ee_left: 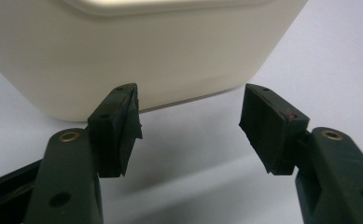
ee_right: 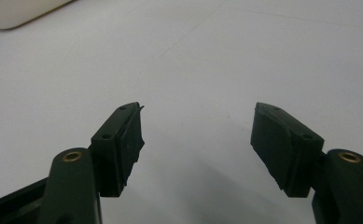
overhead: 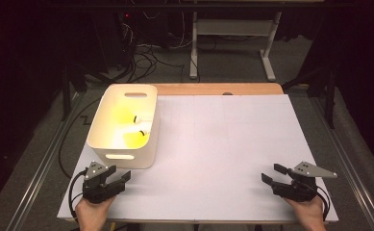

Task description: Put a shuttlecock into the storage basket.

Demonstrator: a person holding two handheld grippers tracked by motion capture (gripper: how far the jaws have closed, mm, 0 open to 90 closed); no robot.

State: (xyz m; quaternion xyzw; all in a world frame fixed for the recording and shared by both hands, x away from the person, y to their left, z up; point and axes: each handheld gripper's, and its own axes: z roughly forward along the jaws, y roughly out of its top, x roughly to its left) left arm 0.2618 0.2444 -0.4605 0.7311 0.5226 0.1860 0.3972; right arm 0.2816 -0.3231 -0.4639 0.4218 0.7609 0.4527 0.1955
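White bin (overhead: pixel 123 126) sits on the white table (overhead: pixel 223 149); both claws gape empty.

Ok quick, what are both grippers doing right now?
Left gripper: open, empty, facing the white bin.
Right gripper: open, empty, over the white table.

The left gripper (overhead: pixel 121 176) is sitting at the lower left of the high view, held by the left hand (overhead: pixel 92 211) at the bottom edge, with its jaws standing wide apart and nothing between them. The right gripper (overhead: pixel 273 173) is resting at the lower right, in the right hand (overhead: pixel 309 211), jaws also spread wide and gripping nothing.
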